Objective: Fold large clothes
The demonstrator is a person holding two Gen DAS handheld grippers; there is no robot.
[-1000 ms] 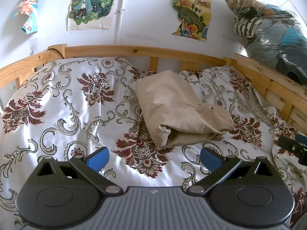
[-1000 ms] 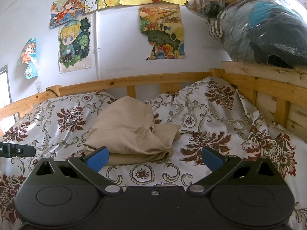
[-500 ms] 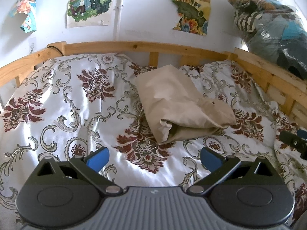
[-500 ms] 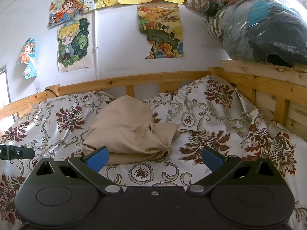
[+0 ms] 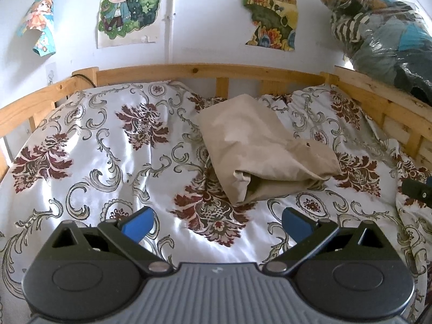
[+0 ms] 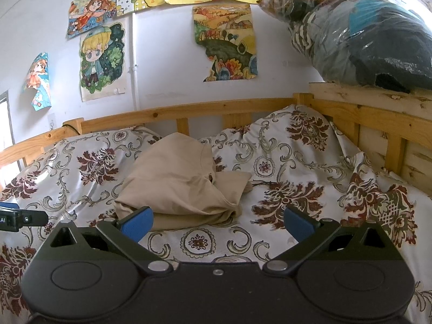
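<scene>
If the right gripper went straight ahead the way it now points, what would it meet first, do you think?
Probably the folded beige garment: the open right gripper points at its near edge. Depth is unclear.

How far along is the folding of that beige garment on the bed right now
Done: the beige garment lies folded into a compact bundle on the floral bedspread, though its near edge looks loose and layered. In hand: nothing; the left gripper and right gripper are both open, apart from the cloth. Left: perhaps tidying that edge. No other loose clothes show on the bed.
</scene>
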